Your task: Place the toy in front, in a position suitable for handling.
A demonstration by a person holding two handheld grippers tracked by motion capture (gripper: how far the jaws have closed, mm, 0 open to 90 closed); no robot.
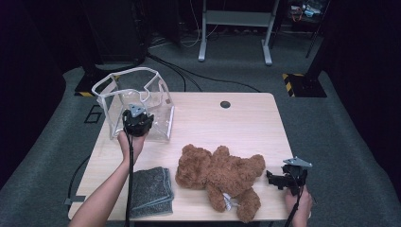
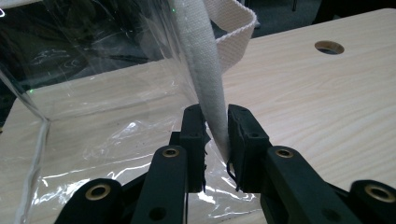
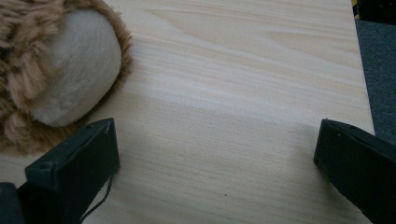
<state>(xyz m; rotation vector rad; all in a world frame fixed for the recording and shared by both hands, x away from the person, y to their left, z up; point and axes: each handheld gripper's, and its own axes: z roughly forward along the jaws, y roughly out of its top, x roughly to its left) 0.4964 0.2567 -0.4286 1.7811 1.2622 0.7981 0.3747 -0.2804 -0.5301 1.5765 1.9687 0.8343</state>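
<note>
Dark grey carpet is surrounding a light wooden table (image 1: 227,123). At its far left corner a clear plastic bag (image 1: 124,101) is standing open, its white webbing strap (image 2: 205,74) hanging down. Clenched on that strap is the left gripper (image 2: 215,133), its 2 black jaws pinching it. At the table's near right edge the right gripper (image 3: 215,154) is resting released, jaws spread wide, beside a brown teddy bear (image 1: 218,177) lying between the grippers. Near the front left, a folded grey towel (image 1: 150,191) is lying flat.
</note>
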